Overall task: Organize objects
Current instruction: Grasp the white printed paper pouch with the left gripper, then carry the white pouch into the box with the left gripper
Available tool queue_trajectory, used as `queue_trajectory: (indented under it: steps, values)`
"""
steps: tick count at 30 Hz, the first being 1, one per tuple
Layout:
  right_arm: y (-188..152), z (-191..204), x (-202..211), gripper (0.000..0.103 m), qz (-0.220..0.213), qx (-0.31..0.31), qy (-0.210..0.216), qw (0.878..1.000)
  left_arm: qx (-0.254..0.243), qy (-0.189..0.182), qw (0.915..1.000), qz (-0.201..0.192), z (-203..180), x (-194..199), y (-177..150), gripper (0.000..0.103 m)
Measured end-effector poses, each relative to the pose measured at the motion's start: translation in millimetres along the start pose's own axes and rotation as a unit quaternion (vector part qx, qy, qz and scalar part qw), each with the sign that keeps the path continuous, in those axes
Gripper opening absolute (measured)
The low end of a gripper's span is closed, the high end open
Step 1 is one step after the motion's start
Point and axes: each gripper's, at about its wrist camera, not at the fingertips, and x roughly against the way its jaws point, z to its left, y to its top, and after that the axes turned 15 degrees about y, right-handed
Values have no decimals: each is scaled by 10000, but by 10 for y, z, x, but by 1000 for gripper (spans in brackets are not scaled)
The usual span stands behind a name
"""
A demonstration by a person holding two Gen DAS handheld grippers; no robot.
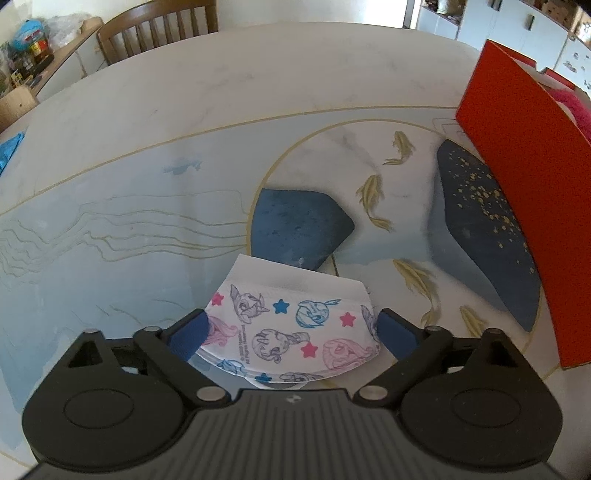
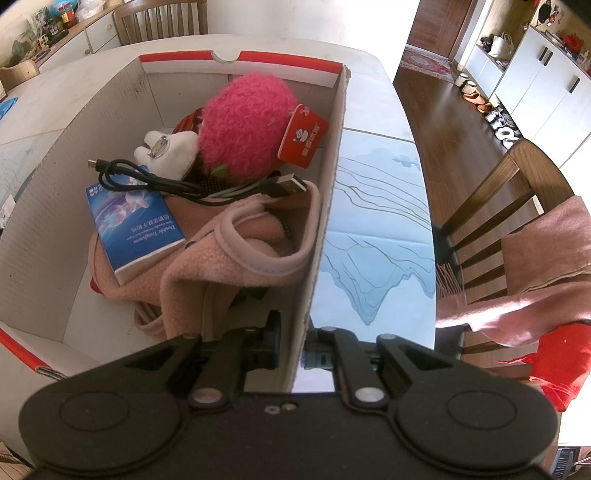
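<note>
A child's face mask [image 1: 291,306], white with cartoon ponies and stars, lies flat on the table mat. My left gripper [image 1: 290,330] stands open around it, one blue pad at each side edge. The red cardboard box [image 1: 517,184] stands to the right of the mask. In the right wrist view my right gripper [image 2: 295,350] is shut on the box's right wall [image 2: 328,184]. Inside lie a pink plush [image 2: 243,125], a small white plush [image 2: 166,151], a black USB cable [image 2: 166,181], a blue tissue pack [image 2: 136,229] and a pink fleece garment [image 2: 236,258].
The round table carries a printed mat [image 1: 129,221] with fish and dark blue rocks. A wooden chair [image 1: 155,29] stands at the far side. Another chair [image 2: 491,206] with a pink scarf [image 2: 535,258] is close on the right. A sideboard [image 1: 55,55] holds clutter at the back left.
</note>
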Motion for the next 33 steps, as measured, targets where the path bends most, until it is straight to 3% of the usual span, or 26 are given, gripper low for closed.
queue_trajectory:
  steps: [7, 9, 13, 15, 21, 33]
  values:
    - [-6, -6, 5, 9, 4, 6, -8, 10000, 34, 91, 9999, -101, 22, 104, 34, 57]
    - [-7, -7, 3, 9, 5, 5, -7, 10000, 67, 62, 9999, -104, 43, 132, 43, 39]
    - [-9, -13, 7, 9, 4, 8, -12, 10000, 13, 9, 9999, -110, 51, 175, 47, 28]
    - [-24, -27, 24, 9, 1, 7, -12, 10000, -21, 73, 9999, -134, 43, 190, 28, 18]
    - [-22, -26, 19, 8, 4, 7, -16, 10000, 34, 91, 9997, -226, 66, 282, 32, 12]
    - [-21, -26, 13, 7, 8, 11, -19, 10000, -274, -570, 9945, -832, -143, 939, 282, 11]
